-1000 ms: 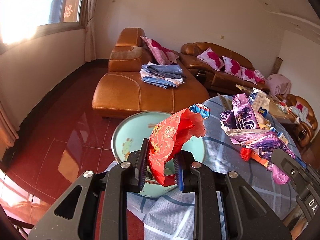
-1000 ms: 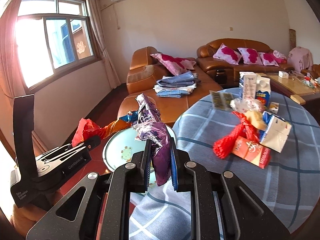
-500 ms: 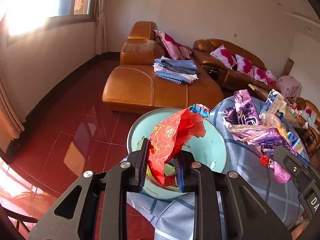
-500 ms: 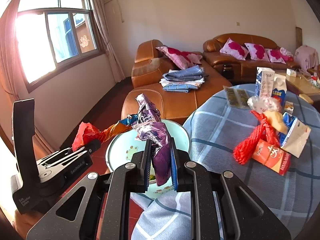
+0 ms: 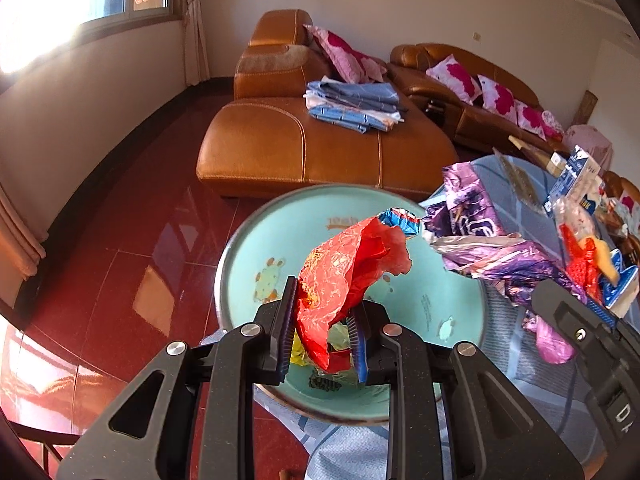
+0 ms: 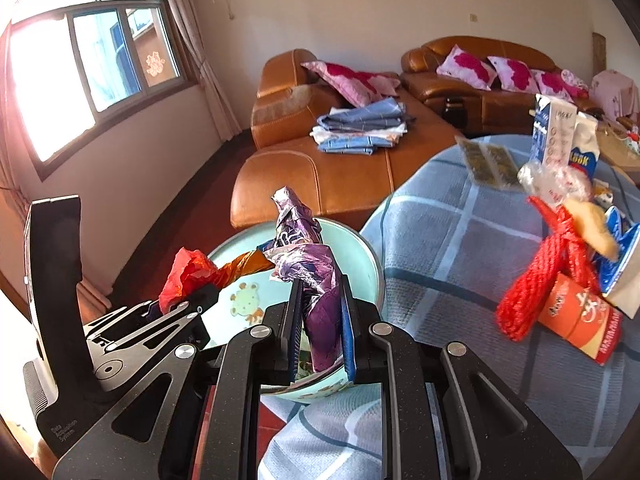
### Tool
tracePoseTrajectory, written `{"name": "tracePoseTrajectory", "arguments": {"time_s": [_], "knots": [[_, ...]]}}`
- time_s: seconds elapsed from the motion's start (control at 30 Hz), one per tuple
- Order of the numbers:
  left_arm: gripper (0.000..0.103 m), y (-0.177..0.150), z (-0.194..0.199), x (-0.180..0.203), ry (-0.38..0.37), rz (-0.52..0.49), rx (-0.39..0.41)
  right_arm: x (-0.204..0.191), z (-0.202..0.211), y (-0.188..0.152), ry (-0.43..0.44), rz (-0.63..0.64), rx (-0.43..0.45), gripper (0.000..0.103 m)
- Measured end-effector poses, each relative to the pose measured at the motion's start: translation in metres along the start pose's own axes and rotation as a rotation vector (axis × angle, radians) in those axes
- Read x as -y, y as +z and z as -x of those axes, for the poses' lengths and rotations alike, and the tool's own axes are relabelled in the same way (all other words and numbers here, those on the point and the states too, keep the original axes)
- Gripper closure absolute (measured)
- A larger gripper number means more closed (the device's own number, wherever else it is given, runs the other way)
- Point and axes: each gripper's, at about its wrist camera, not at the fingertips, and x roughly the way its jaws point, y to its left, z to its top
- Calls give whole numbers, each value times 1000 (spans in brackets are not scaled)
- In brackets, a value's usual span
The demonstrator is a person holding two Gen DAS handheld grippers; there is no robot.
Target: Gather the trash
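Crinkled red wrapper [image 5: 344,276] sits pinched in the left claw [image 5: 322,332] above the turquoise basin [image 5: 448,292]; the right claw [image 6: 320,332] clamps a purple foil wrapper [image 6: 316,280] over the same basin, at the table [image 6: 448,240] edge. Both look featherlight, limp and slippery, likely best gripped at a bunched fold.

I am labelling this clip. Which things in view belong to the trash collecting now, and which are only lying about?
Job:
left gripper, shut on red wrapper
right gripper, shut on purple wrapper
turquoise basin
table litter: red net bag, milk cartons

Lying about:
folded clothes
sofa
pink cushions
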Motion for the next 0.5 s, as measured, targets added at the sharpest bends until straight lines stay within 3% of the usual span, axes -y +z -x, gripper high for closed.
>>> {"name": "tracePoseTrajectory", "arguments": {"time_s": [0.5], "knots": [[80, 1, -48, 2, 37, -12, -81, 8, -47, -1, 12, -2, -83, 83]]}}
